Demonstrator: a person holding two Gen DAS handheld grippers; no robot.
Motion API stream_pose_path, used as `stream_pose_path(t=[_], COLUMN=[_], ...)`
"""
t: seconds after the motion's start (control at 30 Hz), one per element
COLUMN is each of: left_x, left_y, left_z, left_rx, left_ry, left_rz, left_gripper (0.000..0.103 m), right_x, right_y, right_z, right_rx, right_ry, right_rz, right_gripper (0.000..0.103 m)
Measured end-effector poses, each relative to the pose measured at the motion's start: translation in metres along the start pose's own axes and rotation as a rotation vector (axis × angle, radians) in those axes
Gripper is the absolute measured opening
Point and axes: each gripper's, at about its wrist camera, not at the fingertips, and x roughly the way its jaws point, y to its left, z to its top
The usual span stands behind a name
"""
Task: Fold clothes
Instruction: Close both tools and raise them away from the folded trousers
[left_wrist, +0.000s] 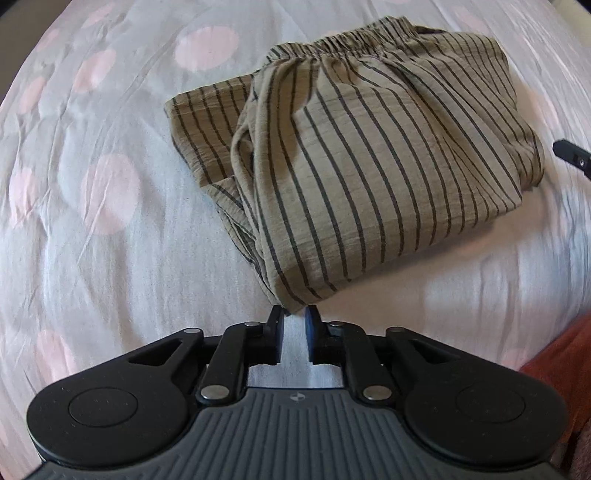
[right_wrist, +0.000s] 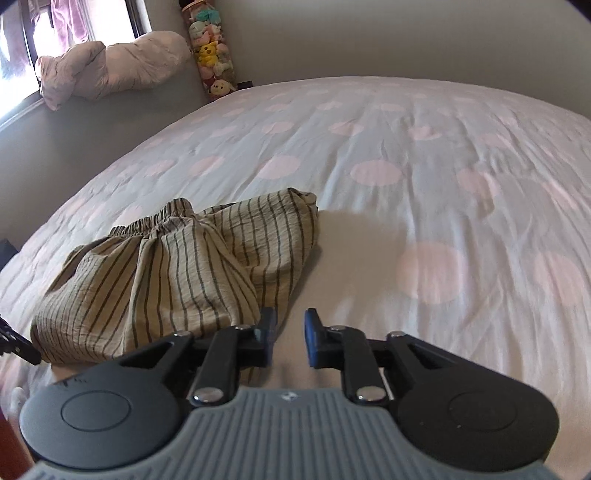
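Left gripper jaws narrow, empty, right gripper likewise, folded striped garment, pink-dotted bedspread, pillow on ledge.

The trousers — tan crinkled cloth with thin dark stripes and a gathered elastic waistband — lie folded into a thick, roughly square bundle on the bed cover, waistband at the far edge, a lower layer sticking out along one side.

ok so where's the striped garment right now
The striped garment lies folded on the polka-dot bedspread, upper centre in the left wrist view, its near corner at the left tool; the right wrist view shows it lower left.
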Motion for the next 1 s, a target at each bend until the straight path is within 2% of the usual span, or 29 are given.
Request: stream_pose_path(t=[0.1, 0.17, 0.33, 0.37, 0.4, 0.43, 0.47, 0.5, 0.6, 0.7, 0.77, 0.9, 1.0], left_x=[0.008, 0.014, 0.024, 0.025, 0.025, 0.025, 0.023, 0.021, 0.014, 0.006, 0.007, 0.012, 0.013], left_y=[-0.013, -0.017, -0.016, -0.016, -0.015, -0.015, -0.016, -0.017, -0.017, -0.009, -0.006, -0.012, -0.015], left_z=[0.002, 0.004, 0.008, 0.009, 0.009, 0.009, 0.009, 0.008, 0.005, 0.001, -0.001, -0.002, -0.003], left_rx=[0.074, 0.087, 0.058, 0.052, 0.044, 0.038, 0.038, 0.038, 0.027, -0.021, -0.04, -0.015, -0.001], left_ry=[0.042, 0.068, 0.096, 0.093, 0.088, 0.08, 0.066, 0.051, 0.008, -0.022, -0.011, 0.016, 0.023], left_rz=[0.058, 0.086, 0.106, 0.111, 0.115, 0.117, 0.121, 0.125, 0.127, 0.121, 0.138, 0.158, 0.137], left_gripper=[0.018, 0.018, 0.017, 0.013, 0.011, 0.005, 0.0, 0.0, 0.0, 0.0, 0.0, 0.0, 0.0], right_x=[0.003, 0.011, 0.032, 0.035, 0.034, 0.034, 0.033, 0.032, 0.018, 0.008, 0.012, 0.018, 0.029], right_y=[0.004, 0.017, 0.045, 0.046, 0.045, 0.044, 0.042, 0.041, 0.042, 0.047, 0.046, 0.042, 0.038], right_z=[-0.003, -0.007, -0.02, -0.022, -0.021, -0.021, -0.021, -0.02, -0.018, -0.017, -0.015, -0.015, -0.018], right_rx=[-0.026, -0.094, -0.277, -0.288, -0.284, -0.28, -0.276, -0.274, -0.292, -0.331, -0.331, -0.325, -0.307], right_ry=[0.064, 0.122, 0.21, 0.214, 0.206, 0.197, 0.189, 0.175, 0.077, -0.006, 0.008, 0.044, 0.121], right_rz=[0.051, 0.062, 0.03, 0.022, 0.014, 0.007, 0.0, -0.008, -0.034, -0.109, -0.133, -0.147, -0.151], right_gripper=[0.031, 0.036, 0.035, 0.033, 0.028, 0.014, 0.006, 0.004, 0.002, 0.001, 0.001, 0.001, 0.001])
